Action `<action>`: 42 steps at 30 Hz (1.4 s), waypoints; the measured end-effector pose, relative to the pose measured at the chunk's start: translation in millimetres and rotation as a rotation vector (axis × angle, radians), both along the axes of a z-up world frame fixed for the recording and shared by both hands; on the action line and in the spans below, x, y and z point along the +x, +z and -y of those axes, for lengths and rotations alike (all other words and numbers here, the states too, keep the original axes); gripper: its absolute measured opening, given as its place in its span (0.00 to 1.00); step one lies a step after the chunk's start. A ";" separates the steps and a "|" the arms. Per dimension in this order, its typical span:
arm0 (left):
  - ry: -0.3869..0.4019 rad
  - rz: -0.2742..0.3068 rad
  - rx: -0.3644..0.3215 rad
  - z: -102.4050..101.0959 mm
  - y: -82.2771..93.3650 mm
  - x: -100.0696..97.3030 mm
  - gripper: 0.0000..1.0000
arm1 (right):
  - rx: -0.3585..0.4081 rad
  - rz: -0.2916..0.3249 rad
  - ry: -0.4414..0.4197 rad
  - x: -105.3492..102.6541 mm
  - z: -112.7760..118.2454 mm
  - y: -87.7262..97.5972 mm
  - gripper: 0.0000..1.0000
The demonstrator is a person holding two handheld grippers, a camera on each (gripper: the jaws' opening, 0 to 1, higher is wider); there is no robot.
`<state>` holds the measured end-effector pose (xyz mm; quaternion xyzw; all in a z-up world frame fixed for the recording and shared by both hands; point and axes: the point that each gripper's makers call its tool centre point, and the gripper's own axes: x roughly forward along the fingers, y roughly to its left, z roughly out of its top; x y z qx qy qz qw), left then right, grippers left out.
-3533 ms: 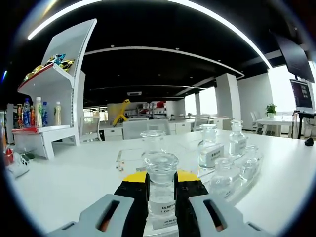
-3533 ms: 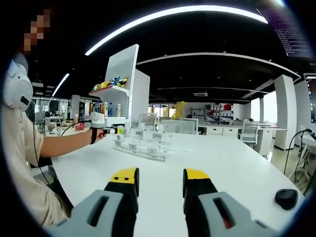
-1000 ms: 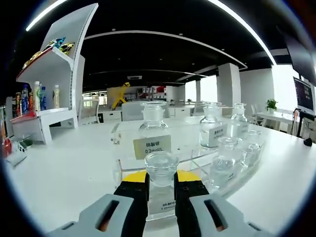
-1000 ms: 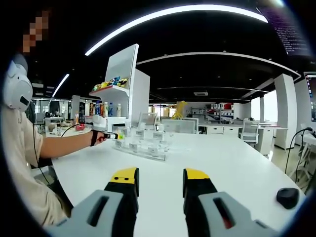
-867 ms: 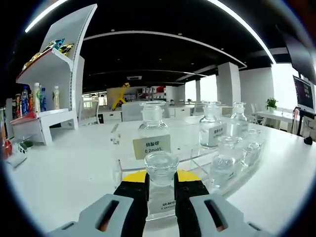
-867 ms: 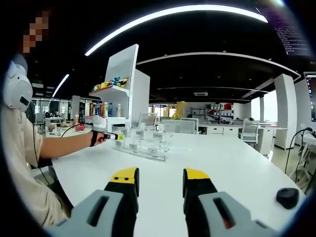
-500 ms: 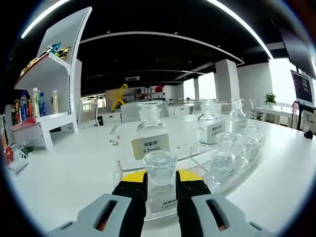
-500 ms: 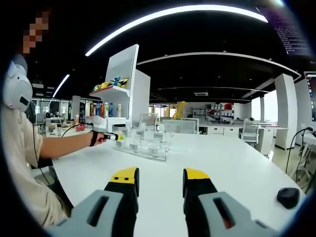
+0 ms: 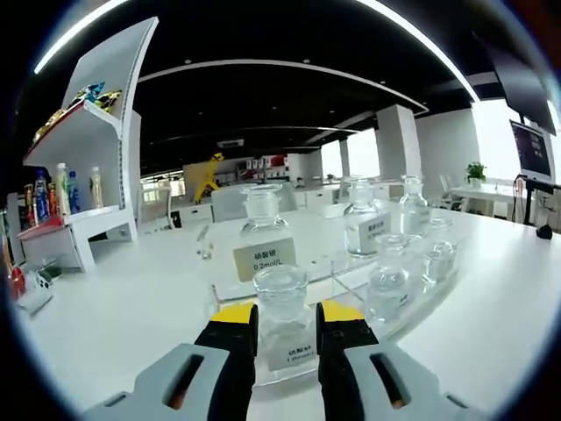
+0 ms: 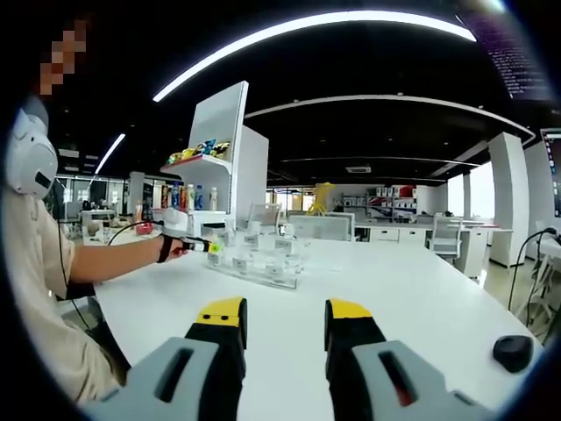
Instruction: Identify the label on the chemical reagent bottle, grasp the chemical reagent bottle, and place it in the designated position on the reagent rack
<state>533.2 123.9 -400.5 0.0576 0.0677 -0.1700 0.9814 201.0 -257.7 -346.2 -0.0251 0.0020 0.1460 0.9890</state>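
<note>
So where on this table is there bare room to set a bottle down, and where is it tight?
Bare tabletop stretches between the clear rack and the black mouse, ahead of the open right tongs. Also free: the patch between rack and white shelf unit. Crowded: the rack's bottles around the left tongs, which flank a stoppered bottle.

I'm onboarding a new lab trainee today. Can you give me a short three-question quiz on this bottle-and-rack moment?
1. True or false: the left claw has a glass bottle between its jaws.
2. Multiple choice: the right claw is A) shut on a bottle, B) open over the white table, C) touching the rack.
3. Fill in: the label on the bottle behind the held one reads 0.2 ____.

Key: 1 true; 2 B; 3 mol/L. The clear rack holds several more stoppered bottles.
</note>
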 end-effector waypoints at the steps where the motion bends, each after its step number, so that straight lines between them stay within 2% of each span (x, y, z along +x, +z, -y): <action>1: -0.001 0.003 0.006 -0.5 0.3 -1.3 0.28 | 0.001 0.000 0.001 -0.1 -0.6 -0.1 0.35; 9: -0.026 0.035 0.019 0.7 13.8 -12.3 0.30 | 0.003 0.001 0.011 0.6 -4.2 -1.5 0.35; 20: -0.077 0.059 -0.005 3.8 31.4 -35.2 0.34 | 0.006 0.000 0.016 2.3 -5.8 -2.9 0.35; 27: -0.128 0.096 -0.027 3.7 51.9 -58.6 0.35 | 0.008 -0.003 0.008 3.1 -4.7 -3.7 0.35; 33: -0.154 0.134 -0.043 -5.7 75.2 -80.8 0.37 | 0.005 0.000 0.010 2.9 -7.1 -1.6 0.35; 42: -0.190 0.159 -0.025 -17.5 92.2 -106.8 0.38 | 0.006 -0.010 0.033 6.4 -15.7 -6.6 0.35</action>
